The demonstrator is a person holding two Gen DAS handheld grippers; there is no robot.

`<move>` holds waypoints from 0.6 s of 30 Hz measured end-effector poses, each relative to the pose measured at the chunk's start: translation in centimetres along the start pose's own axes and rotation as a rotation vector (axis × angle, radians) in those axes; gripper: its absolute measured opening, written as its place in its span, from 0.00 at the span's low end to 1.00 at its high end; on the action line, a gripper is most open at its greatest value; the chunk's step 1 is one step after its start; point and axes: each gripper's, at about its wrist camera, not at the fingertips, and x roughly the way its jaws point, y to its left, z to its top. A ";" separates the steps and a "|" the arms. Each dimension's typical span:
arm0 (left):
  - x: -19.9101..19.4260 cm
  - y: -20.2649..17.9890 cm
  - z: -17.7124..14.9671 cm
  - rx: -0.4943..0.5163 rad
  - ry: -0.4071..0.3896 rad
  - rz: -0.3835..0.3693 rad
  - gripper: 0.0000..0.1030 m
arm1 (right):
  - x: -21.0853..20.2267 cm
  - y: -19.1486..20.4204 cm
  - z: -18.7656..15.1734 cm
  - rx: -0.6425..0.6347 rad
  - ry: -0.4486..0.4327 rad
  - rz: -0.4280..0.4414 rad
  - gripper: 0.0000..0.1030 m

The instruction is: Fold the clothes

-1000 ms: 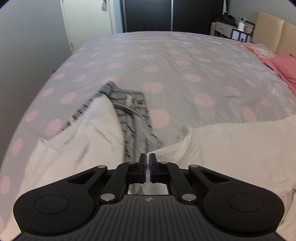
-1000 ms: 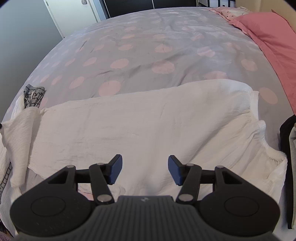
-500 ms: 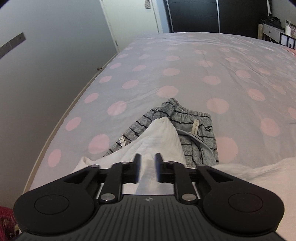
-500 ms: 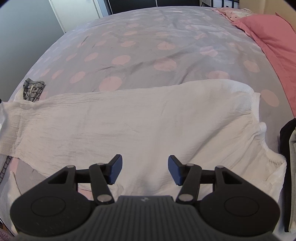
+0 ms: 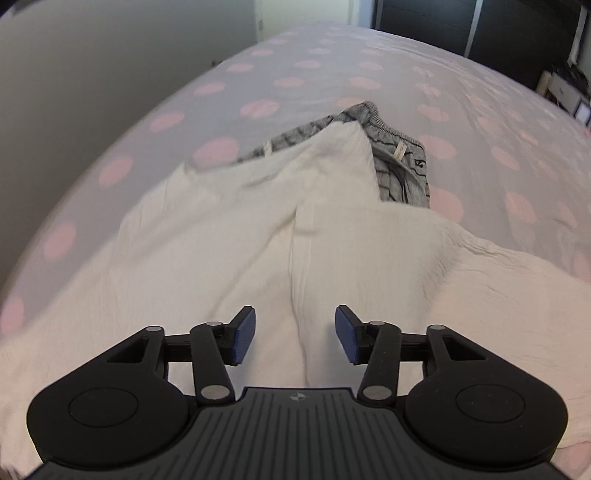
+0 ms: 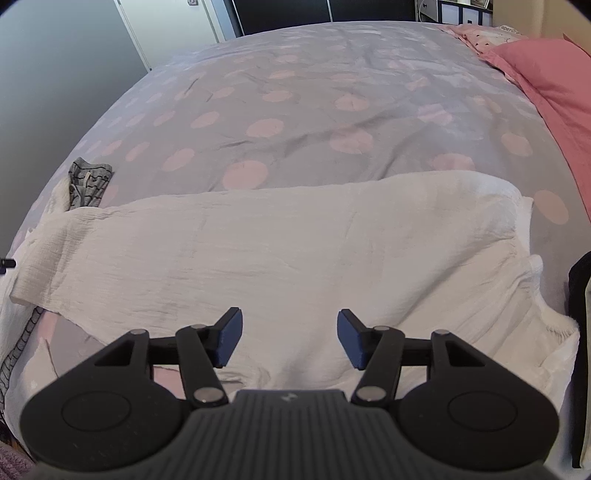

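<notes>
- Left wrist view: looks steeply down past the left gripper, close over the white garment, facing the grey striped garment and dark wardrobe
- Right wrist view: looks down past the right gripper, close over the same cloth, facing across the dotted bedcover
- Shared: white garment, striped garment, bedcover

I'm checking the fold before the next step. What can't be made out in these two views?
- Grey striped garment: left wrist view, mostly under the white garment.
- White garment's near edge: both views, hidden behind the left gripper and right gripper.
- Dark item: right wrist view, cut off by the right edge.
</notes>
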 end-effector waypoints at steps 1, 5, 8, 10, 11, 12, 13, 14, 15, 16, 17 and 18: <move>-0.3 0.5 -0.8 -0.053 0.019 -0.021 0.47 | -0.1 0.1 0.0 -0.001 -0.004 0.005 0.59; -0.3 2.3 -3.3 -0.264 0.091 -0.113 0.47 | -1.0 0.6 0.1 -0.009 -0.023 0.025 0.60; 0.3 1.8 -4.1 -0.232 0.152 -0.089 0.46 | -1.4 0.7 0.0 -0.010 -0.031 0.028 0.60; 0.7 0.7 -4.6 -0.152 0.194 -0.037 0.44 | -1.7 0.6 -0.1 -0.010 -0.033 0.029 0.60; 0.9 0.3 -4.9 -0.125 0.211 -0.024 0.43 | -1.8 0.6 -0.1 -0.010 -0.035 0.029 0.60; 1.1 0.0 -5.0 -0.109 0.205 -0.018 0.42 | -1.8 0.7 -0.2 -0.011 -0.036 0.029 0.60; 1.3 -0.3 -5.1 -0.094 0.194 -0.014 0.42 | -1.9 0.7 -0.2 -0.012 -0.037 0.030 0.60; 1.5 -0.5 -5.2 -0.080 0.183 -0.010 0.42 | -2.0 0.8 -0.3 -0.013 -0.038 0.030 0.60; 1.2 -0.6 -5.0 -0.070 0.144 0.013 0.40 | -2.0 0.8 -0.3 -0.014 -0.039 0.030 0.60; 0.8 -0.7 -4.8 -0.060 0.097 0.041 0.40 | -2.0 0.9 -0.3 -0.018 -0.038 0.033 0.60; 0.5 -0.7 -4.6 -0.051 0.051 0.069 0.39 | -2.0 0.9 -0.3 -0.022 -0.036 0.035 0.60; 0.1 -0.7 -4.3 -0.041 0.005 0.096 0.39 | -1.9 1.0 -0.3 -0.026 -0.034 0.038 0.60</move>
